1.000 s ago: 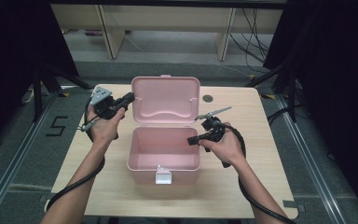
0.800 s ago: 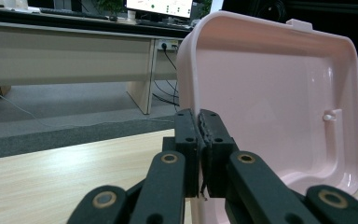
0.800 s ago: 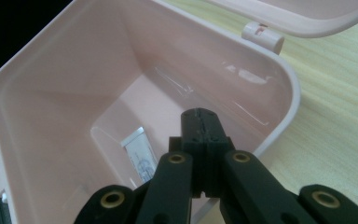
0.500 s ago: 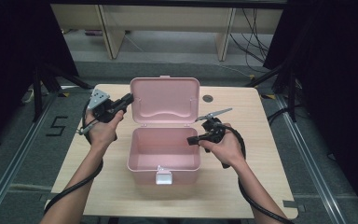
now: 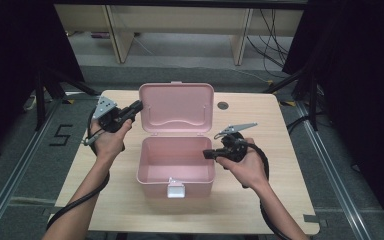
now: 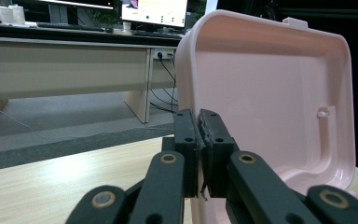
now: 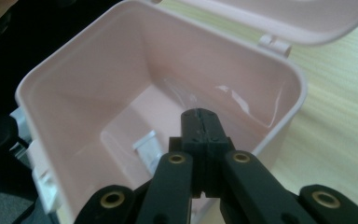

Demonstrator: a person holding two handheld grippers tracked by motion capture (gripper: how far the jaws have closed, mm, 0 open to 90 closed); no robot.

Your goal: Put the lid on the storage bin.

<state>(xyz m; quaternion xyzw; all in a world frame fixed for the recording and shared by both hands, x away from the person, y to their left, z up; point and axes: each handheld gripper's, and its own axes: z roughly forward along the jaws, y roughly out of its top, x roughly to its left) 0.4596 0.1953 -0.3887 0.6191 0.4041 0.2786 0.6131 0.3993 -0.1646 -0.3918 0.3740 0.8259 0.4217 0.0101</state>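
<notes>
Pink plastic all over this one — a pink box point(image 5: 176, 166) sits dead centre of the high view on the wooden table point(image 5: 280, 200), with its lid point(image 5: 176, 107) swung up and standing behind the open body. A white latch point(image 5: 175, 188) hangs at the front edge, lower middle of the frame.

Left gripper point(image 5: 136, 106) is at the left edge of the lid, upper left of the box. In the left gripper view its jaws are pressed together and the rim of the lid looks pinched between the pads point(image 6: 186, 140), so I'd call that clamped on the lid. Looks like it's just propping the lid up.

Right gripper point(image 5: 208, 153) is at the right wall of the box body, middle right of the high view. In the right gripper view the jaws are fully closed with nothing between them, tip hanging just over the rim and pointing into the box. I can't tell if it actually touches the wall.

Progress-wise, my read is the opening part is done — lid is up, latch is free. The inside looks empty apart from what seems to be a small whitish moulded bit on the floor point(image 7: 145, 145). Whatever comes next, loading something in or shutting it again, hasn't started.
</notes>
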